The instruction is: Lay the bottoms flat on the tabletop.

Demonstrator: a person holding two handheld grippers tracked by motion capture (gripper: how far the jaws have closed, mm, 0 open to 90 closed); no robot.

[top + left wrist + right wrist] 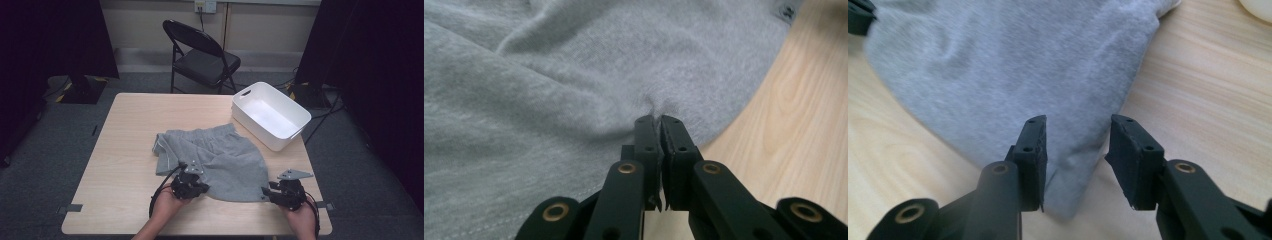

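Note:
A pair of grey shorts (215, 160) lies rumpled on the wooden table (125, 150), waistband toward the far side. My left gripper (202, 188) sits at the near hem, shut on a pinch of the grey fabric (574, 75), which puckers at the closed tips (658, 122). My right gripper (266, 192) is at the shorts' near right corner. In the right gripper view its jaws (1078, 125) stand open, with the pointed corner of the grey cloth (1013, 65) lying between them and touching neither pad.
A white plastic bin (255, 132) stands on the table's far right corner, just beyond the shorts. A black folding chair (200, 55) is behind the table. Bare wood lies to the left of the shorts and along the front edge.

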